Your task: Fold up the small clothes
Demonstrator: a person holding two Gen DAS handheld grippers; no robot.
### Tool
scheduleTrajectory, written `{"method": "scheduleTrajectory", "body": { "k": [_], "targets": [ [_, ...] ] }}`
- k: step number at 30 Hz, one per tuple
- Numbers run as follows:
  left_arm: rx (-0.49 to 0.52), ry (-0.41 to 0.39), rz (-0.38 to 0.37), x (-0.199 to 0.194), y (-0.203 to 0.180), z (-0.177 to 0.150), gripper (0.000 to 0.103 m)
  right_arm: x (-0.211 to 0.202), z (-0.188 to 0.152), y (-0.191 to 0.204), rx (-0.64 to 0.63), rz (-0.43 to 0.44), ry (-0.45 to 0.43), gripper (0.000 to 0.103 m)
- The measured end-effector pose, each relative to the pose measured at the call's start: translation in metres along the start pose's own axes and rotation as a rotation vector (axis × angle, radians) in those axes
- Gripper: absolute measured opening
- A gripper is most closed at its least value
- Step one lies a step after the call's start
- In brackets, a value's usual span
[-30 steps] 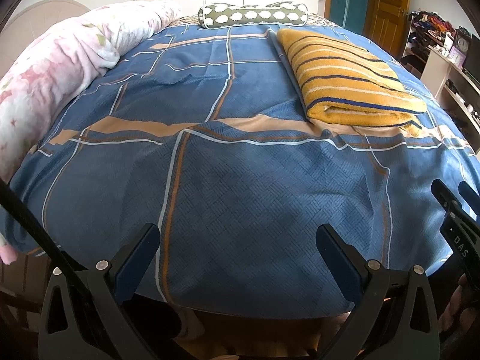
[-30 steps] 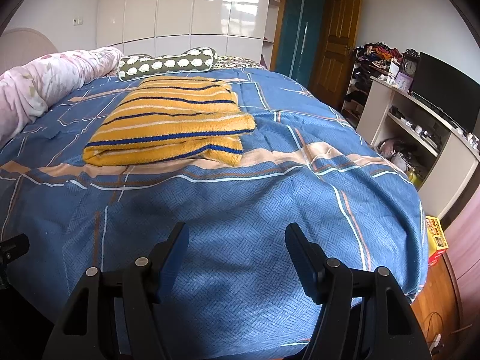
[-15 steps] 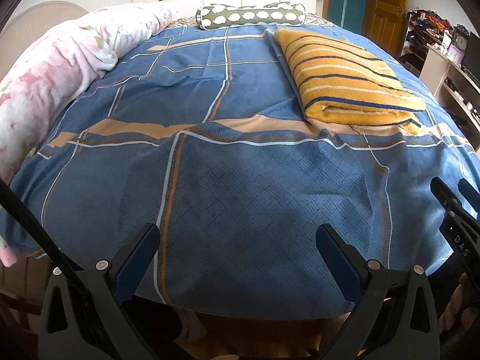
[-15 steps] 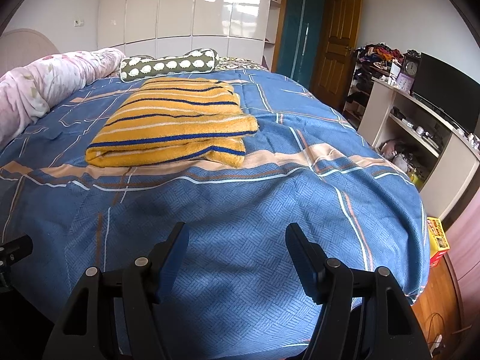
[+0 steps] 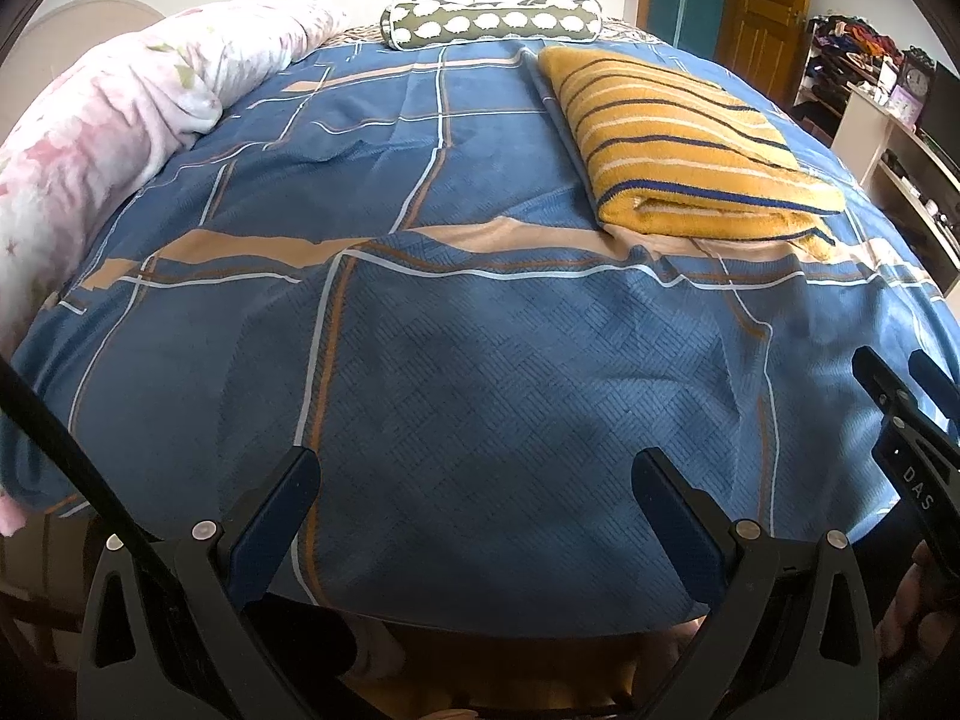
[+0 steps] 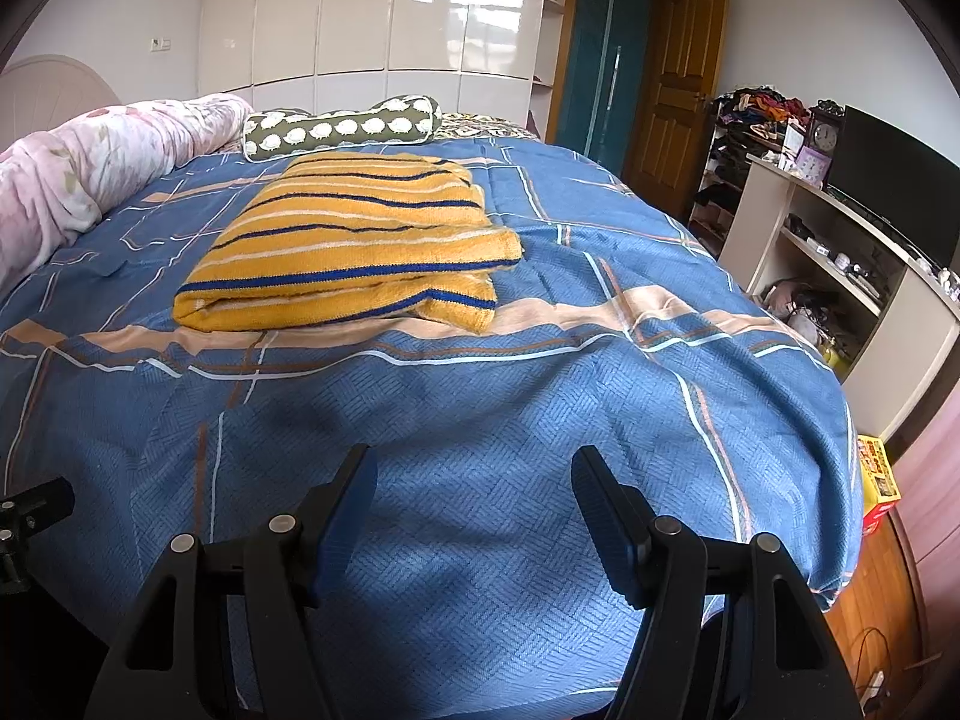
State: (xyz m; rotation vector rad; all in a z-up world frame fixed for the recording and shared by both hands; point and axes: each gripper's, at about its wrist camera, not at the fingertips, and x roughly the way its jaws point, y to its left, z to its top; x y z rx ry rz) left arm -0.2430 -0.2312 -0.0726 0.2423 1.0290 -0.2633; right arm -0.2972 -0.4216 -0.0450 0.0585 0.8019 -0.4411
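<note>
Yellow striped sweater (image 6: 348,252), folded into flat bundle, lies on bed (image 5: 480,360) past its middle, toward far end, on blue patterned cover. Green bolster pillow (image 5: 492,24) just beyond sweater; pink floral quilt (image 5: 90,138) rolled along left edge. Left claw (image 5: 477,468) hovers over near edge of bed, jaws wide, empty. Right claw (image 6: 474,468) alongside, jaws likewise wide, empty, well apart from sweater. Shelf unit (image 6: 840,276) stands right of bed.
</note>
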Motion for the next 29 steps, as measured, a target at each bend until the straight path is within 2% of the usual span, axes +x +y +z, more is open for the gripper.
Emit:
{"method": "scheduleTrajectory", "body": {
  "k": [12, 14, 17, 19, 23, 29],
  "targets": [
    [-0.016, 0.041, -0.036, 0.012, 0.004, 0.003, 0.103, 0.004, 0.003, 0.002, -0.017, 0.026, -0.005, 0.072],
    [-0.001, 0.035, -0.032, 0.016, 0.002, 0.014, 0.103, 0.006, 0.009, 0.003, -0.030, 0.051, -0.002, 0.072],
    [0.048, -0.035, -0.015, 0.014, -0.006, 0.038, 0.103, 0.010, 0.027, 0.002, -0.039, 0.060, -0.022, 0.072],
    [0.060, -0.068, -0.039, 0.013, -0.010, 0.055, 0.103, 0.012, 0.038, 0.000, -0.033, 0.052, -0.039, 0.075],
    [0.045, -0.073, -0.098, 0.021, -0.015, 0.075, 0.103, 0.024, 0.057, -0.005, -0.019, 0.060, -0.043, 0.076],
    [0.072, -0.060, -0.103, 0.039, -0.022, 0.090, 0.103, 0.039, 0.071, -0.010, -0.022, 0.065, -0.043, 0.076]
  ]
}}
